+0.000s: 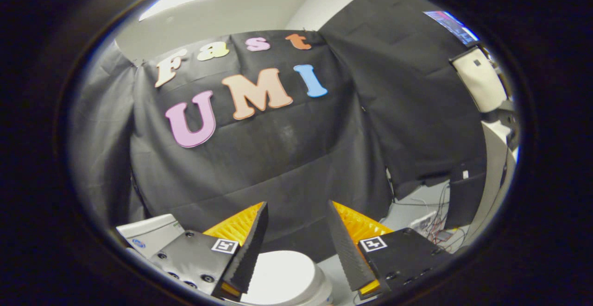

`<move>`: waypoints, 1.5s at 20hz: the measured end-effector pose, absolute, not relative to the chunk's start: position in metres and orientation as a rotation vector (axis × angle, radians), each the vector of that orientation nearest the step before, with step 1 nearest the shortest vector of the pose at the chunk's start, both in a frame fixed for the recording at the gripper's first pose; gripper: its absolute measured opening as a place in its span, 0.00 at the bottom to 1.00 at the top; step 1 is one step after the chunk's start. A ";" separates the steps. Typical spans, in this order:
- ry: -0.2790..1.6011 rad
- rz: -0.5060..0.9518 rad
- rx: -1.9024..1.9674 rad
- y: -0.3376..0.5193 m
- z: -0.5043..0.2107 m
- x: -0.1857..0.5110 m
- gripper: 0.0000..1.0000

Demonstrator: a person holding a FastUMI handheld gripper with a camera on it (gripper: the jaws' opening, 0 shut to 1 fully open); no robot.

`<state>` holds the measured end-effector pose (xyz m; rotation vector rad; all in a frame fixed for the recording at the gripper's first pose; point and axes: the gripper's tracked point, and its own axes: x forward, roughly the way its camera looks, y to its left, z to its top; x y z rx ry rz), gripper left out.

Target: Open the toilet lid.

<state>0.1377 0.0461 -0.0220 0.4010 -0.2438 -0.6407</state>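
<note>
Gripper fingers spread wide, pinching nothing. Toilet lid closed, white, low between and just beyond fingertips, apart from both. Tank off left behind left finger. Next move likely downward toward lid's edge.

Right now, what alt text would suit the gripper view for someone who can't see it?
An open gripper hovers above a white toilet, its lid apparently down, showing between the two black-and-orange fingers. Beyond hangs the black cloth wall, with cables on the floor to one side.
</note>
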 end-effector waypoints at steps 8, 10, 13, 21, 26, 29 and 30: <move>-0.316 -0.772 0.632 0.068 -0.077 0.138 0.80; -0.330 -0.789 0.688 0.073 -0.093 0.135 0.80; -0.295 -0.820 0.773 0.082 -0.128 0.131 0.86; -0.243 -0.849 0.985 0.108 -0.198 0.128 0.98; -0.135 -0.887 1.111 0.127 -0.249 0.133 0.98; -0.046 -0.904 1.174 0.144 -0.281 0.135 0.98; -0.012 -0.907 1.186 0.151 -0.289 0.137 0.98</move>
